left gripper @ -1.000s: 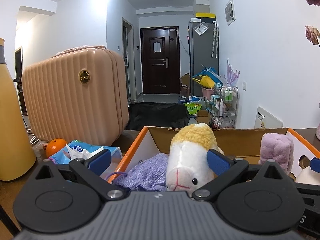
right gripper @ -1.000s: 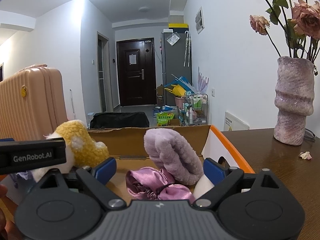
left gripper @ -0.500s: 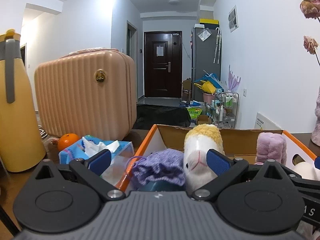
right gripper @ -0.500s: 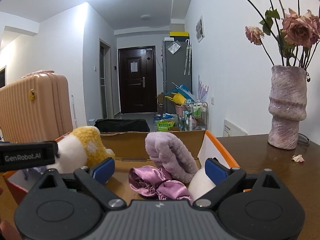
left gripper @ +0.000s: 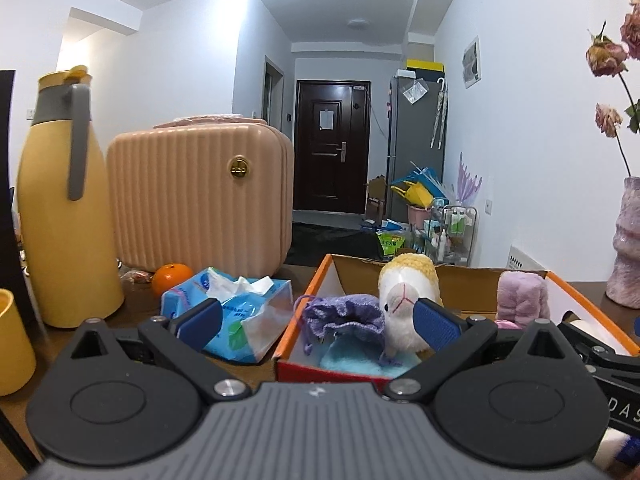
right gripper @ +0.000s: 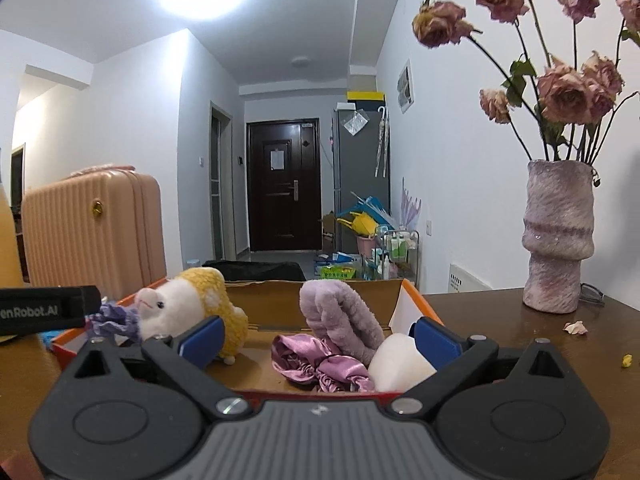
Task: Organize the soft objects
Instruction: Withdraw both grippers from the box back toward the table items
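left gripper (left gripper: 316, 322): jaws spread, nothing gripped | right gripper (right gripper: 318, 336): jaws opening, nothing pressed between them | box (right gripper: 416, 300) on counter (right gripper: 520, 344), holding sheep plush (right gripper: 188, 312), purple pouch (left gripper: 344, 316), lilac plush (right gripper: 340, 320), satin scrunchie (right gripper: 316, 364) | tissue pack (left gripper: 236, 308) just left of box, vase (right gripper: 558, 236) near counter's right edge
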Available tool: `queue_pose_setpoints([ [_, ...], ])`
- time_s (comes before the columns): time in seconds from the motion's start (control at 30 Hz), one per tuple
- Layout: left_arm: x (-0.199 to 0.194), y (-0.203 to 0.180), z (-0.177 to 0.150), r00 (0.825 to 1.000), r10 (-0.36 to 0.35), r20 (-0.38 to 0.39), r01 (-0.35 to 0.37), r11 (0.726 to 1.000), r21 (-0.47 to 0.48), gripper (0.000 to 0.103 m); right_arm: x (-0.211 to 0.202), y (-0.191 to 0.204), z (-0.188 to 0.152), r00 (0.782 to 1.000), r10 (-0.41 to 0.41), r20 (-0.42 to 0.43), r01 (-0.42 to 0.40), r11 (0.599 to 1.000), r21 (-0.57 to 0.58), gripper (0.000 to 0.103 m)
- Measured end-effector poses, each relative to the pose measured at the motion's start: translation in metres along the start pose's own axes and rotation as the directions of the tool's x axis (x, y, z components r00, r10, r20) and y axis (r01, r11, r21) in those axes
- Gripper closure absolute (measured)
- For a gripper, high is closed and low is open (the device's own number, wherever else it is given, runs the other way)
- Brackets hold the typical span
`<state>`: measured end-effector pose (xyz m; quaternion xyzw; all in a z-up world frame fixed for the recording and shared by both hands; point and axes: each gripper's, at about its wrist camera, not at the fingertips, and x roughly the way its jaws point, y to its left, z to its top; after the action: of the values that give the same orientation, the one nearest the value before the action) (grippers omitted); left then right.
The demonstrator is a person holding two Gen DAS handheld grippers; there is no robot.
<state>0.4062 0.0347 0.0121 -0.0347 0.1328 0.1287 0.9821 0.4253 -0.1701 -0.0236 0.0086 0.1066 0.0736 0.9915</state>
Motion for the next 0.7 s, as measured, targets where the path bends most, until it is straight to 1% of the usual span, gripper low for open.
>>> queue_pose_setpoints([
  [0.2, -0.021, 0.008, -0.003, 1.0, 0.013, 0.004, -0.013, 1.0, 0.001, 0.0, -0.024, -0.002, -0.002, 1.0, 0.009, 0.01, -0.009, 1.0, -0.005, 0.0],
  [0.7, -0.06, 0.022, -0.016, 0.999, -0.02, -0.034, 0.021, 0.999, 0.027, 0.0, -0.075, -0.007, -0.011, 1.0, 0.03, 0.006, -0.03, 0.999, -0.03, 0.0],
])
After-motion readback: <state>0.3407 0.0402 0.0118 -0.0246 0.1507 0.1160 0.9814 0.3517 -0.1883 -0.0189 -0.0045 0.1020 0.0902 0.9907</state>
